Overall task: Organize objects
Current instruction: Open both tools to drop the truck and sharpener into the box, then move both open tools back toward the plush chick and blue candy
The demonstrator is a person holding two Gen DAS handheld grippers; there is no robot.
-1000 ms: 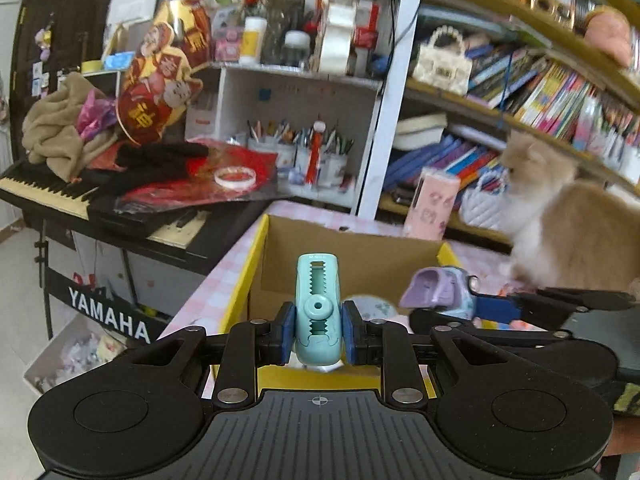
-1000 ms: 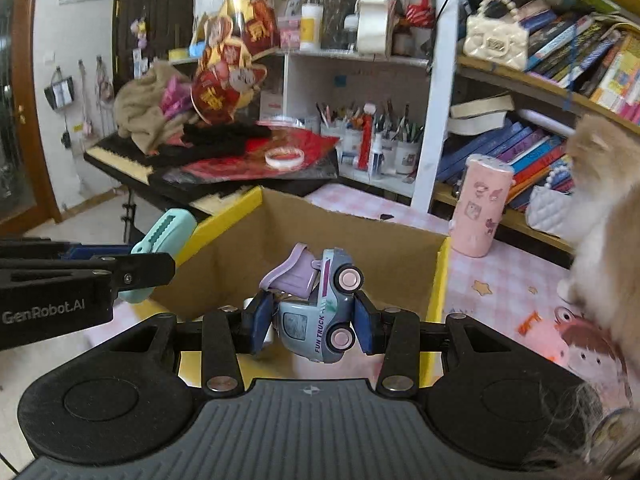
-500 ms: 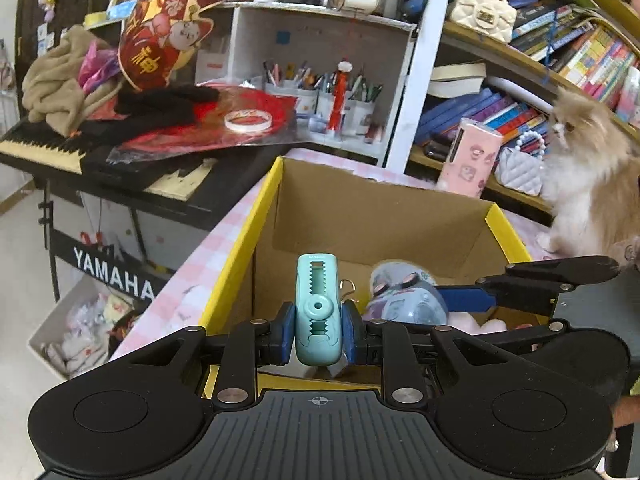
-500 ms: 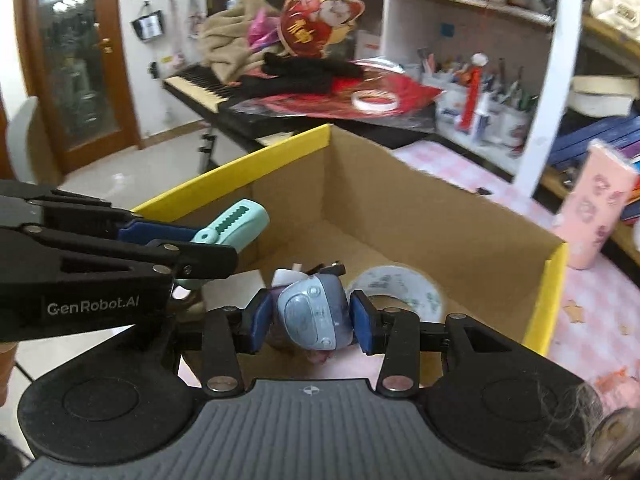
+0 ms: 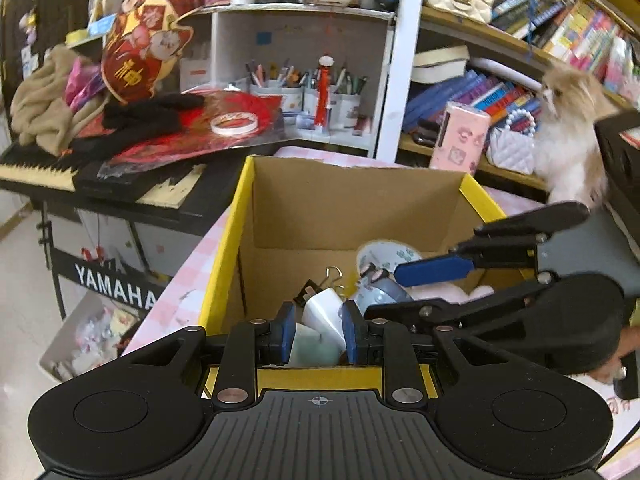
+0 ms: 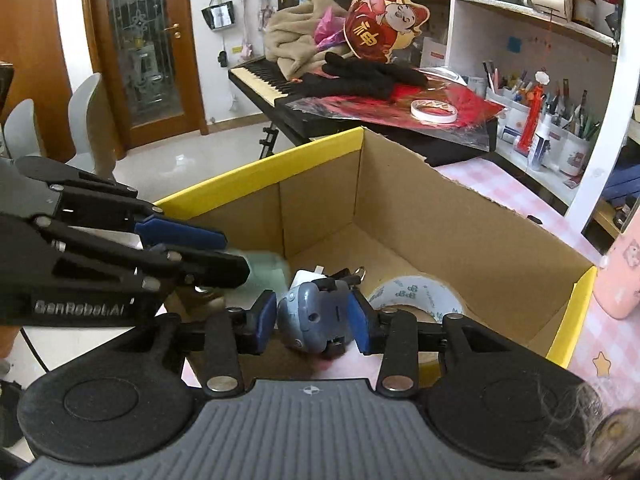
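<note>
While both grippers are held over the cardboard box (image 6: 436,220), the left gripper (image 5: 319,334) is seen with its jaws apart, and a blurry green clip (image 5: 312,346) is seen just below them, not pinched. The right gripper (image 6: 316,320) is clamped on a small toy truck (image 6: 314,316), low inside the near part of the box, left of a roll of tape (image 6: 414,298). The truck is likely light, hard and a bit slippery. It is best held across its flat sides.
</note>
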